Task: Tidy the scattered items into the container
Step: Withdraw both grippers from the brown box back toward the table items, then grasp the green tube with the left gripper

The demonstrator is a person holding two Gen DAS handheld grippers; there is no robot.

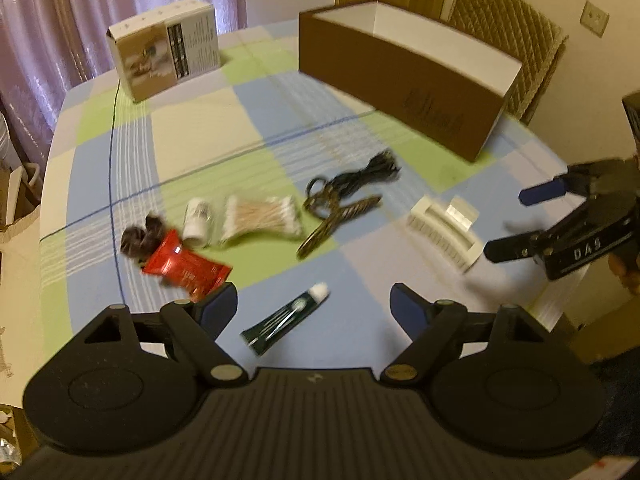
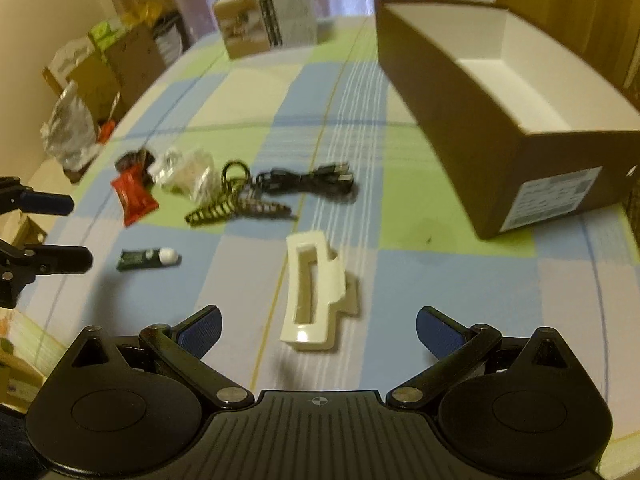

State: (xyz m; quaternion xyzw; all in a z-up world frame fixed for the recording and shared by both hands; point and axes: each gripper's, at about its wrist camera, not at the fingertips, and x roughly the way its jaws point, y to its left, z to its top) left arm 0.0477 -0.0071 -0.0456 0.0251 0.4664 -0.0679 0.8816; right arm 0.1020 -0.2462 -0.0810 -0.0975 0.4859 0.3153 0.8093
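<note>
An open brown box (image 1: pixel 400 80) (image 2: pixel 500 120) with a white, empty inside stands at the far right of the checked tablecloth. Scattered before it lie a red packet (image 1: pixel 184 268), a small white bottle (image 1: pixel 198 220), a bag of cotton swabs (image 1: pixel 260 218), patterned hair clips (image 1: pixel 336 216), a black cable (image 1: pixel 368 172) and a white plastic holder (image 2: pixel 312 292). My left gripper (image 1: pixel 314 300) is open low over a green tube (image 1: pixel 286 322) with a white cap. My right gripper (image 2: pixel 318 320) is open just short of the white holder. Neither holds anything.
A white-and-tan carton (image 1: pixel 164 56) stands at the table's far left corner. A quilted chair (image 1: pixel 508 40) is behind the brown box. Cardboard boxes and bags (image 2: pixel 92 80) are piled beside the table's left edge. A dark hair tie (image 1: pixel 140 236) lies by the red packet.
</note>
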